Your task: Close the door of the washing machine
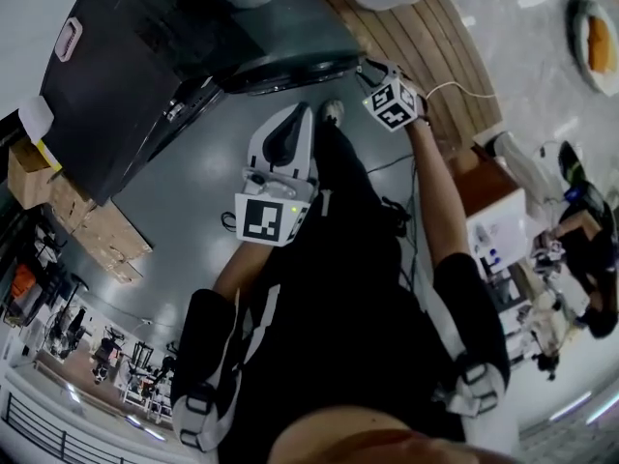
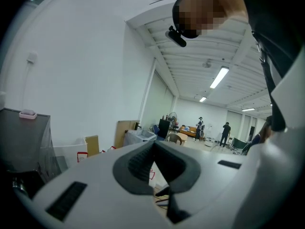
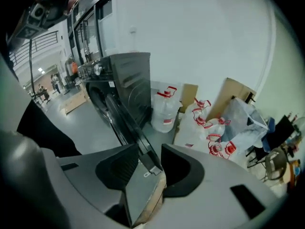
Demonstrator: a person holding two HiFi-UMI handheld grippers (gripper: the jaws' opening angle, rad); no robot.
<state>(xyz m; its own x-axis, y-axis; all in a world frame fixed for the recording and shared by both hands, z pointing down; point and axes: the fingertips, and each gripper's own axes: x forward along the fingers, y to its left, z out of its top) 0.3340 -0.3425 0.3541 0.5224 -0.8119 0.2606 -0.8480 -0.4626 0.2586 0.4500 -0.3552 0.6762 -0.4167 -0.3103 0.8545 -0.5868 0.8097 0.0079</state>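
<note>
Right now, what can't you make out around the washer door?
Drum opening: right gripper view, the door blocks it; head view looks down on the washing machine.
Door's free edge: head view, under the right gripper.
Controls: right gripper view, too small and dark to read.

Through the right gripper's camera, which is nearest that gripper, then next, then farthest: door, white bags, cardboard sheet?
1. door, between the jaws.
2. white bags, off to the right.
3. cardboard sheet, behind them against the wall.
</note>
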